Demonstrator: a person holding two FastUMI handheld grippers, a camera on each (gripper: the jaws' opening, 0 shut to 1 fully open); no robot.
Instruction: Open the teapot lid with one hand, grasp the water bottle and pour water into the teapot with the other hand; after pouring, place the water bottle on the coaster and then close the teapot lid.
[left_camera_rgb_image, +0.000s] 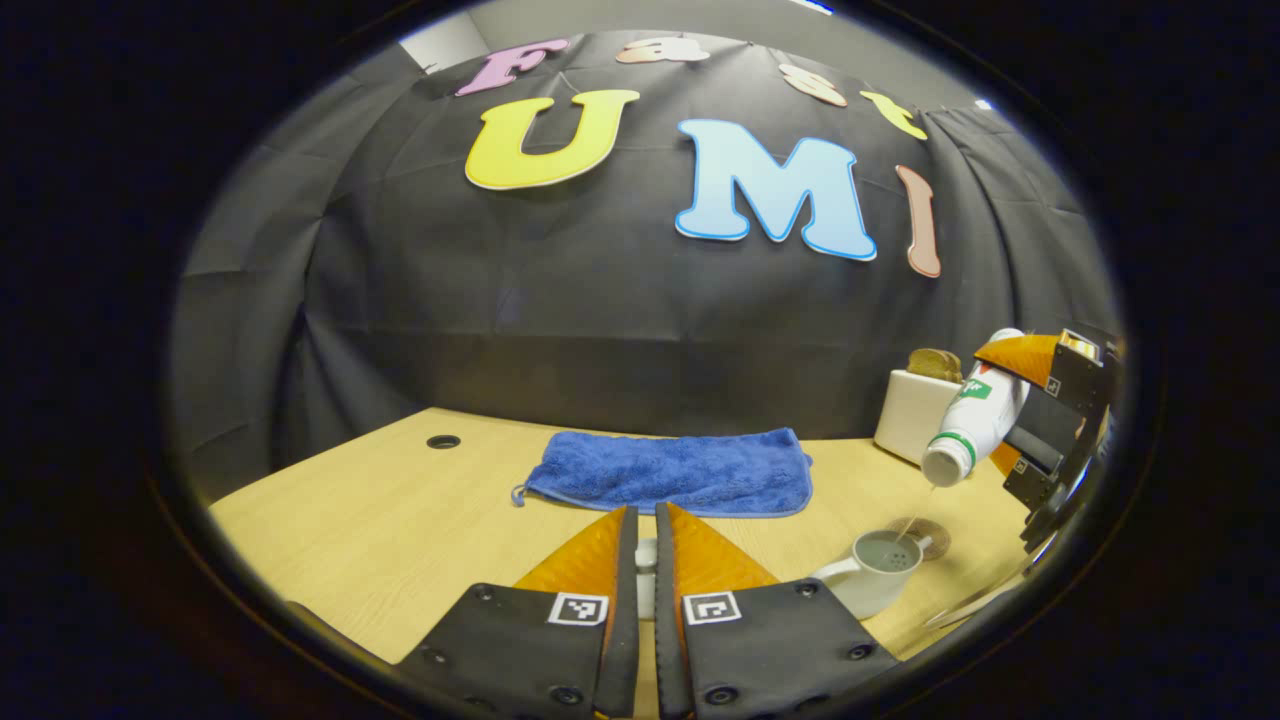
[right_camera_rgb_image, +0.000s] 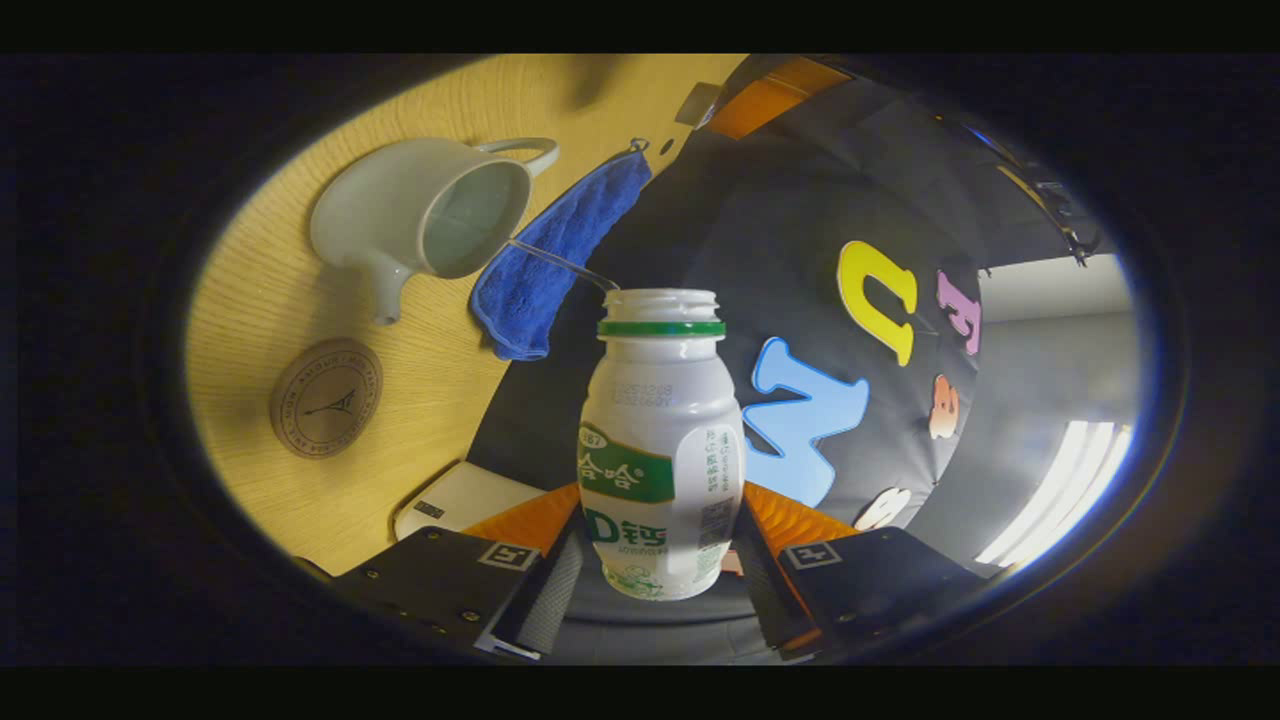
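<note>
fingers of the right gripper (right_camera_rgb_image: 660, 570) clamp the tilted water bottle (right_camera_rgb_image: 660, 450), a thin stream falling into the open teapot (right_camera_rgb_image: 425, 215); coaster (right_camera_rgb_image: 326, 397) nearby. left gripper (left_camera_rgb_image: 646, 560) pinches the small white lid (left_camera_rgb_image: 646, 575); blue towel (left_camera_rgb_image: 670, 470) behind.

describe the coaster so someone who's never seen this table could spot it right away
On the light wooden table, look beside the white ceramic teapot, just off its spout. The round brown coaster lies flat there, bare. It is the one thin disc with a printed ring and tower emblem, unlike the blue towel nearby.
</note>
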